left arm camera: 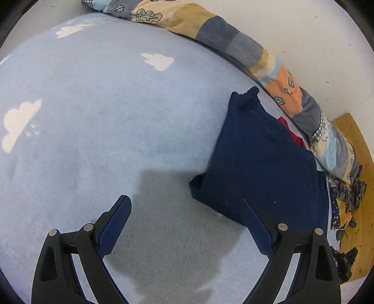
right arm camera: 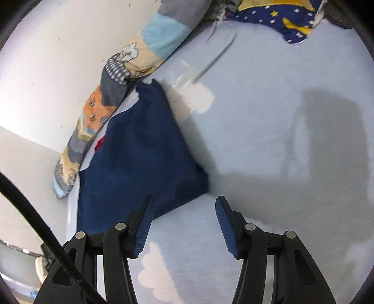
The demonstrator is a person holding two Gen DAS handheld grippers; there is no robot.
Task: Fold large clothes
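Observation:
A folded navy-blue garment (left arm camera: 261,159) lies on the light-blue cloud-print sheet (left arm camera: 105,121), close to the wall side of the bed. A strip of red cloth (left arm camera: 292,133) peeks out beneath its far edge. My left gripper (left arm camera: 184,201) hovers open over bare sheet just left of the garment, its right finger overlapping the garment's near corner. In the right wrist view the same garment (right arm camera: 140,152) sits ahead and to the left, with the red cloth (right arm camera: 100,144) showing at its edge. My right gripper (right arm camera: 183,201) is open, nothing between its fingers.
A patchwork bolster (left arm camera: 233,39) runs along the white wall (left arm camera: 315,35) behind the garment. Crumpled patterned clothes (left arm camera: 346,201) lie at the bed's end by a wooden board (left arm camera: 357,163). A star-print blue fabric (right arm camera: 280,16) sits at the far edge.

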